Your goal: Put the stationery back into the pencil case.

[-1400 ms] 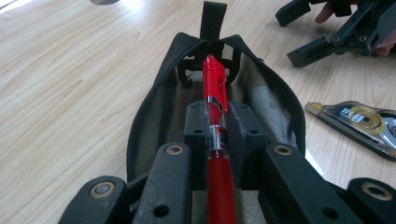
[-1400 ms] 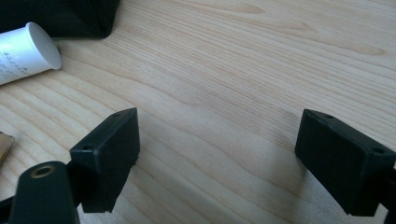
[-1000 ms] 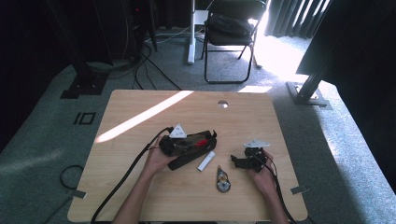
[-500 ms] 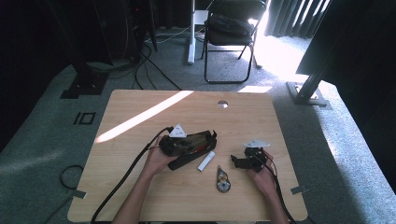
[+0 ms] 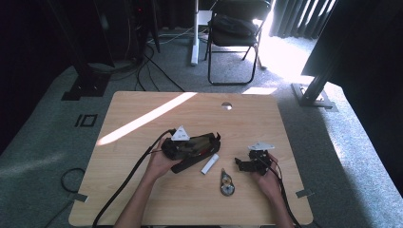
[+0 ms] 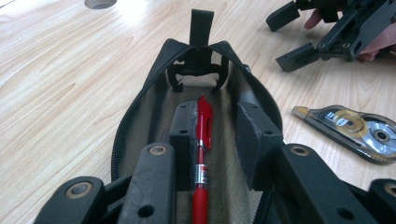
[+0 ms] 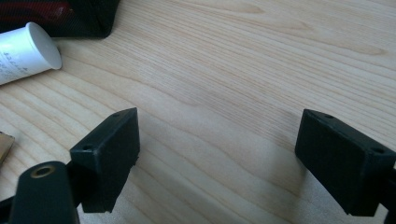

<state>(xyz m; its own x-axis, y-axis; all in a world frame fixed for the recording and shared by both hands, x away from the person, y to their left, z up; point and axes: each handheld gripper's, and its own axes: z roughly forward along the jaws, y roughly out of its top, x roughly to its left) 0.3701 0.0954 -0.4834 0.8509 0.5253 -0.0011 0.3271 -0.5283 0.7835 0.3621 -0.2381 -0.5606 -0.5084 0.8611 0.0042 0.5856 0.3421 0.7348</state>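
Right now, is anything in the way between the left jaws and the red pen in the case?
Nothing visible is. The red pen lies between the left gripper's jaws, which have just been opening, inside the open black zip pencil case.

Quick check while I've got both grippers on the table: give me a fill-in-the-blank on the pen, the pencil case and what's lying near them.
1. The pen between the left gripper jaws is ____ in colour.
2. That pen lies inside the open ____.
3. The right gripper has its jaws ____, over bare table.
4. Between the white tube and the right gripper lies a ____ dispenser.

Missing words: red; pencil case; open; correction tape
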